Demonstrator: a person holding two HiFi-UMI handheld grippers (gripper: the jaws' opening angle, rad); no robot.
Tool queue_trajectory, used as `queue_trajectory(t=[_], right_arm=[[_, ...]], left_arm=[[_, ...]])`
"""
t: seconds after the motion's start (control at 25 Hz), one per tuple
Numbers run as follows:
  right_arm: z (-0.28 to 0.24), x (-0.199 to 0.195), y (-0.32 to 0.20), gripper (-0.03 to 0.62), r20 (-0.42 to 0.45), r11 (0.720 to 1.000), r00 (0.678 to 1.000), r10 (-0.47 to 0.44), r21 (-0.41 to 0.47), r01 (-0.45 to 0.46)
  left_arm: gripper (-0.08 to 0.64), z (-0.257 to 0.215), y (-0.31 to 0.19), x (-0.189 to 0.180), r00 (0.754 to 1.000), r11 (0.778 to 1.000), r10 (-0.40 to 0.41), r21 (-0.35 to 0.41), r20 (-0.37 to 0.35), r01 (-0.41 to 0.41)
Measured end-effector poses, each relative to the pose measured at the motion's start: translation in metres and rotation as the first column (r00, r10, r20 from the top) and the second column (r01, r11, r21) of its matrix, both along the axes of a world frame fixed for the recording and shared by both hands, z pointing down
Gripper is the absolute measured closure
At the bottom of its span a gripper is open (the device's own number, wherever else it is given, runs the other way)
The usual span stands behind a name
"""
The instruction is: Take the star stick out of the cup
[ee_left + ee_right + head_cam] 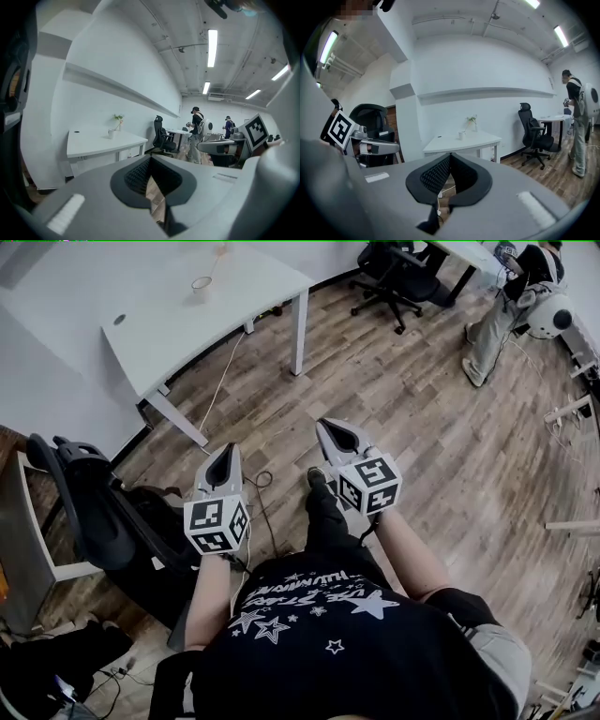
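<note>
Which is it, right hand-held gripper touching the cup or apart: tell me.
Apart. Head view: the right hand-held gripper hangs over the floor, the cup far off on the white table.

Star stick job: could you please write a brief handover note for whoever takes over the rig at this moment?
Left gripper: jaws together, nothing between them.
Right gripper: jaws together, also empty.
Both are held out over the wooden floor, well short of the white table.
The cup stands on the table's wall side, with the stick leaning out of it.
Done: nothing yet; the stick is untouched.
Left: walk up to the table, open a gripper, grasp the stick and lift it out of the cup.
</note>
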State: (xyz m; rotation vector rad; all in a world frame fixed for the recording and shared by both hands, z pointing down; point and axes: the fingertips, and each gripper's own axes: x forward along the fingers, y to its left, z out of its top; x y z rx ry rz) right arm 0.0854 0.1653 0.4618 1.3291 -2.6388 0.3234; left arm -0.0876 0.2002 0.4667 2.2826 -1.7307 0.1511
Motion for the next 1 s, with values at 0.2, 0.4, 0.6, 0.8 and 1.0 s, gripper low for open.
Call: queue_trajectory(t=[0.2, 0.4, 0.6, 0.8, 1.0], right_arm=[[0.009, -0.007, -0.085, 0.575, 0.031, 0.998, 0.998, -0.051, -0.032, 0.052], [0.009, -0.006, -0.173, 0.575, 0.037, 0.992, 0.994, -0.103, -0.066, 0.105], [0.001, 0.008, -0.254, 0.575, 0.038, 0.986, 0.988, -0.149, -0.069, 0.151], [0.004, 0.023, -0.315, 0.575, 0.045, 0.98, 0.983, -0.18, -0.082, 0.183], [0.01, 0.013, -0.353, 0.575, 0.039, 0.963, 0.967, -0.251, -0.091, 0.254]], left_arm=[[0.557, 0.004, -0.062, -0.01, 0.998, 0.997, -0.065, -0.031, 0.009, 0.065], [0.557, -0.003, -0.14, -0.014, 0.99, 0.989, -0.14, -0.054, 0.017, 0.141], [0.557, -0.005, -0.213, 0.003, 0.983, 0.981, -0.182, -0.076, -0.008, 0.181], [0.557, -0.002, -0.269, 0.015, 0.972, 0.969, -0.231, -0.093, -0.032, 0.227], [0.557, -0.011, -0.293, 0.001, 0.945, 0.945, -0.325, -0.051, -0.037, 0.323]])
